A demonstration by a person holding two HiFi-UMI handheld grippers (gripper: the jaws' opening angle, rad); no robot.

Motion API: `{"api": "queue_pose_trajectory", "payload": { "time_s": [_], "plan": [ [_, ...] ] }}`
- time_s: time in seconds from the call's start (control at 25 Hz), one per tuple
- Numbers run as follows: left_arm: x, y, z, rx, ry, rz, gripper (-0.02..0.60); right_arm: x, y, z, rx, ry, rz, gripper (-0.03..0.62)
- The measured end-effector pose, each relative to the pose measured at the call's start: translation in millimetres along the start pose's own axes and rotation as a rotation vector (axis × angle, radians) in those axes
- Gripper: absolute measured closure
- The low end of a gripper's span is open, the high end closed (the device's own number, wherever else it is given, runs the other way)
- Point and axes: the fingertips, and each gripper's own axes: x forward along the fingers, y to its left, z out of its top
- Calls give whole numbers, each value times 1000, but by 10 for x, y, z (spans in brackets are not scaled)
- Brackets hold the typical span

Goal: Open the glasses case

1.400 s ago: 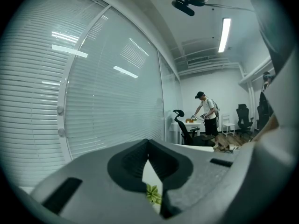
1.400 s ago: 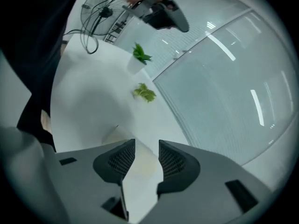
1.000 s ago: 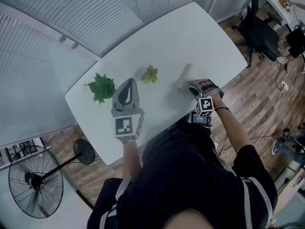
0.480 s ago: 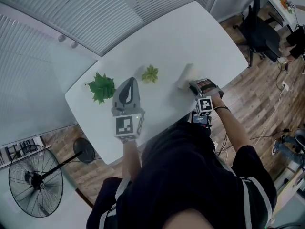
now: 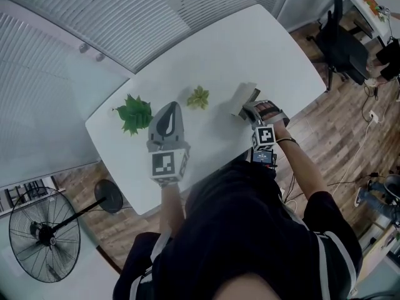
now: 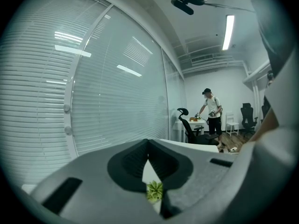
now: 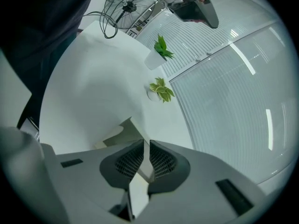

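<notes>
The glasses case is a pale, folding case on the white table near its right front edge. One flap stands tilted up. My right gripper reaches it from the near side. In the right gripper view the thin white flap of the glasses case sits between the dark ribbed pads. The right gripper is closing its jaws and they pinch that flap. My left gripper hovers over the table's middle, away from the case. The left gripper has its tips touching and holds nothing.
Two small potted plants stand on the table, a dark leafy plant at the left and a lighter plant in the middle. A floor fan stands left of the table and office chairs at the right. A person stands far off.
The right gripper's jaws have closed onto the case's flap and moved slightly up and in. The flap now stands raised where the case lay flat. The left gripper has stayed put.
</notes>
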Motion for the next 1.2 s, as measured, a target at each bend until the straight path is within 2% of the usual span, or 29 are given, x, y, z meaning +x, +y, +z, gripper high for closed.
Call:
{"api": "queue_pose_trajectory", "payload": {
  "time_s": [0.2, 0.48, 0.64, 0.76, 0.84, 0.92, 1.08, 1.2],
  "plan": [
    [-77, 54, -17, 18, 14, 9, 580, 282, -100, 182, 40, -31, 15, 543],
    [-299, 264, -55, 5, 33, 90, 580, 614, -197, 347, 84, -40, 66, 543],
    [-373, 322, -69, 7, 45, 109, 580, 727, -169, 375, 103, -43, 94, 543],
    [-373, 338, -101, 13, 38, 111, 580, 720, -187, 377, 175, -61, 104, 543],
    [-345, 318, -106, 13, 34, 101, 581, 628, -271, 376, 278, -97, 92, 543],
    [-302, 285, -111, 10, 31, 87, 581, 416, -463, 363, 433, -146, 48, 542],
    [-192, 187, -88, 6, 28, 54, 581, -245, -1070, 238, 822, -278, -115, 537],
    [-60, 126, -47, 8, 4, 19, 581, -812, -1544, 87, 1024, -366, -272, 533]
  ]
}}
